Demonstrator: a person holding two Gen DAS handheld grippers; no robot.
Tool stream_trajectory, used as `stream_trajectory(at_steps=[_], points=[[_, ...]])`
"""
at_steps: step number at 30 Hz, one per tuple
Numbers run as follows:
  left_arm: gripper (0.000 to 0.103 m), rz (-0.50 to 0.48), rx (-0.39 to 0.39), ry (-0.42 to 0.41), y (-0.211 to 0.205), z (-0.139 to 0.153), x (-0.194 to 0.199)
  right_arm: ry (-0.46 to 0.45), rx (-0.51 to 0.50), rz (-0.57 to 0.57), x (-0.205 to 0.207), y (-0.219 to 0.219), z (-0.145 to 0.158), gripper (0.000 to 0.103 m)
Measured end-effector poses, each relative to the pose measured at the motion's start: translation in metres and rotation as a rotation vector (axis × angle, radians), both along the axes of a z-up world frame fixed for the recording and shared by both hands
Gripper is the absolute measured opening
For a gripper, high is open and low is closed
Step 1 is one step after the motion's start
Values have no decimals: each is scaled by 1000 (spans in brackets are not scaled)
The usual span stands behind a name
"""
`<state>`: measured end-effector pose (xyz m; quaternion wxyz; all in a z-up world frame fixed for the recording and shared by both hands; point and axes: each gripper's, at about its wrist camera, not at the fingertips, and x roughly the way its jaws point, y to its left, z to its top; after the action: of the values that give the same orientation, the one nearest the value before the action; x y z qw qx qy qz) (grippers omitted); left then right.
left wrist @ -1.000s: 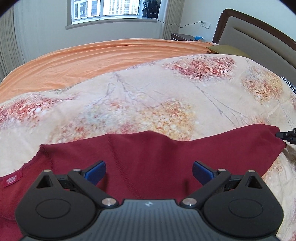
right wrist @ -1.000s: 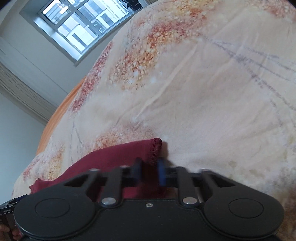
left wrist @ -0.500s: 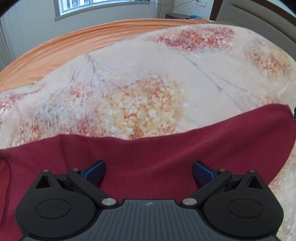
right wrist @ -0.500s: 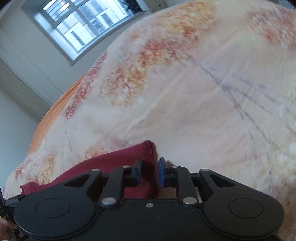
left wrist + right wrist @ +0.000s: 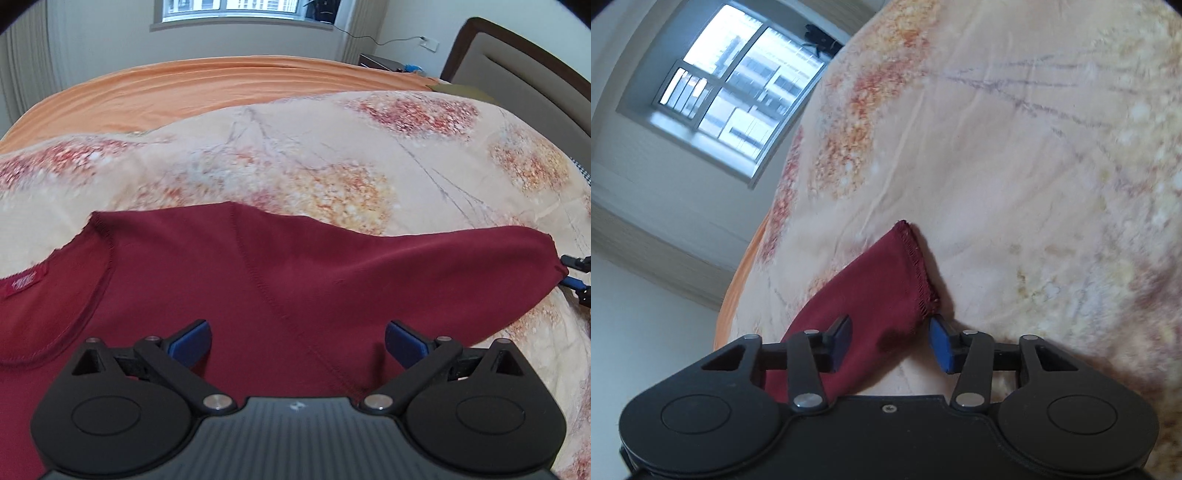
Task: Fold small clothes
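A dark red shirt lies spread on a floral quilt, neckline and label at the left, one sleeve stretched out to the right. My left gripper is open and empty just above the shirt's shoulder. My right gripper is open, its blue pads either side of the sleeve cuff, which lies loose on the quilt. The right gripper also shows at the right edge of the left wrist view, beside the sleeve end.
An orange sheet covers the far part of the bed. A padded headboard stands at the right, a nightstand beside it. A window and wall lie beyond the bed.
My right gripper has opened and let go of the sleeve cuff. The left wrist view has pulled back and up, so the neckline and label show again.
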<state>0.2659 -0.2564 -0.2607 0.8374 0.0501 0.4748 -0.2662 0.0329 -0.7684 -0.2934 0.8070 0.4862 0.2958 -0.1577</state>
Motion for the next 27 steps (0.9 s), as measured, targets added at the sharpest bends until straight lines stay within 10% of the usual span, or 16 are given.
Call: stream_trajectory(at_steps=[4, 8, 17, 24, 27], points=[[102, 57, -25, 3, 22, 9, 5, 18, -3, -91, 5, 1, 1, 9], [103, 126, -64, 11, 54, 17, 10, -27, -137, -14, 21, 28, 40, 7], [103, 265, -180, 72, 167, 25, 5, -240, -295, 638, 127, 266, 132, 7], [103, 520, -287, 102, 282, 18, -8, -185, -335, 973, 177, 482, 77, 7], [103, 524, -279, 135, 300, 8, -9, -106, -352, 1083, 176, 543, 40, 24]])
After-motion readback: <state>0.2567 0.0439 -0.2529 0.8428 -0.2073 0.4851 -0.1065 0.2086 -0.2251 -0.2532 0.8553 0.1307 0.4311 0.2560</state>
